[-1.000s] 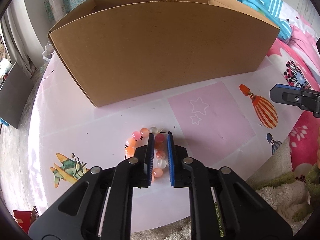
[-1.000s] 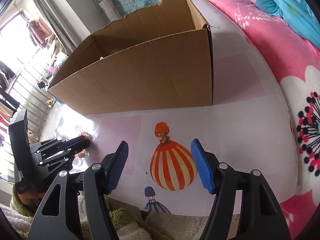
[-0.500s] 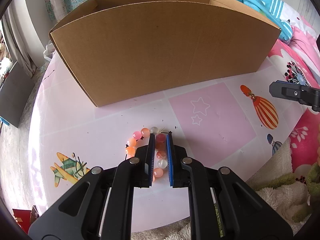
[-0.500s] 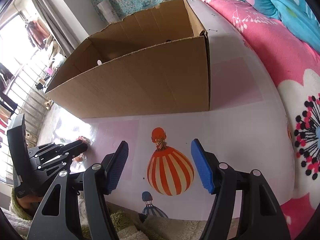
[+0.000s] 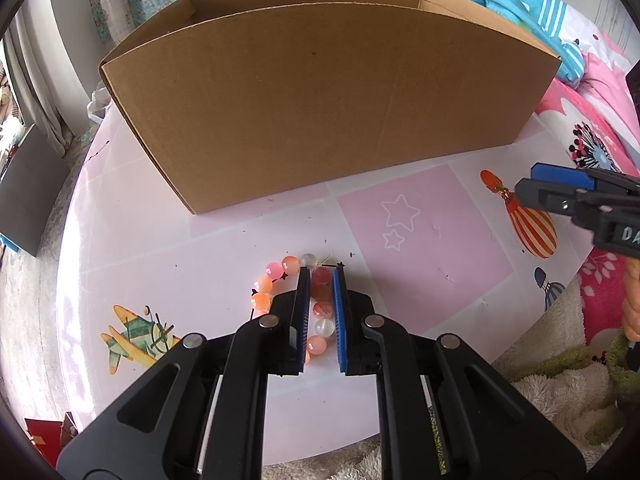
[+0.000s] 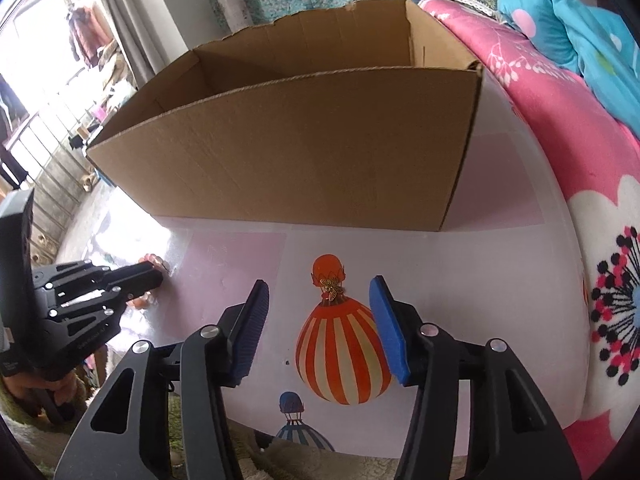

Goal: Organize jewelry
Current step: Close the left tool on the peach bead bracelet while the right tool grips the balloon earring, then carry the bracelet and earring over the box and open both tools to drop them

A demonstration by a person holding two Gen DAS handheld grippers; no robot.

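A: Clamping now: left gripper point(image 5: 320, 312) pinches the bead bracelet point(image 5: 298, 300) on the table point(image 5: 168, 240). Right gripper point(image 6: 318, 330) has just been narrowing, nothing gripped, gold charm point(image 6: 331, 289) lying between its jaws.

B: Cardboard box point(image 5: 328, 100) behind? Nothing visibly stowed, so early.

On the table point(image 5: 208, 240), the cardboard box point(image 5: 320, 96) stands behind the bead bracelet point(image 5: 296, 292), with the left gripper point(image 5: 320, 312) astride the bracelet's right side and the small brooch point(image 6: 331, 290) lying well apart to the right, between the right gripper's point(image 6: 320, 332) fingers.
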